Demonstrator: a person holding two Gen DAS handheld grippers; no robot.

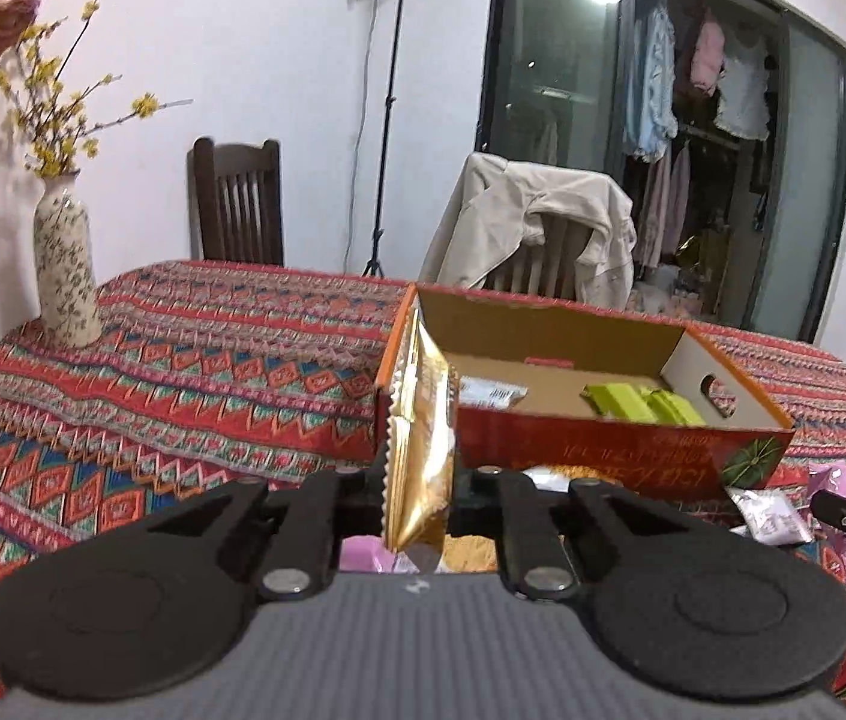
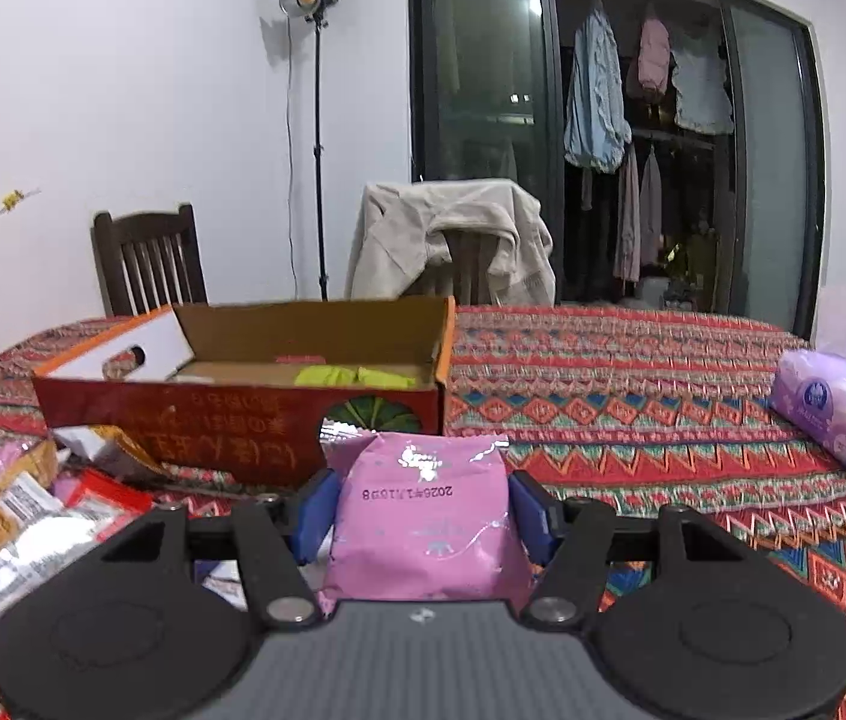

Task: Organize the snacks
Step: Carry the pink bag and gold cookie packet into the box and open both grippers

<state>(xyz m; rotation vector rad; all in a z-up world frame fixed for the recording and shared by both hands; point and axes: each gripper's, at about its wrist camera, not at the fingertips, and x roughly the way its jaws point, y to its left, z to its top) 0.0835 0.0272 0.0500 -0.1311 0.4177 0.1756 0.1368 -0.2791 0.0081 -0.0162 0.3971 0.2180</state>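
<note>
The left gripper pinches a gold packet upright and the right gripper clamps a pink packet, both facing the cardboard box mid-table, apparently for loading.

Gold packet hides the left tongs' tips.

The left gripper is black plastic. It has two big round flat parts at the sides, angled link arms with three-sided holes, and shiny silver round screws at the joints. A grey ribbed block sits in the middle. The right gripper looks the same, but its finger pads are blue.
</note>
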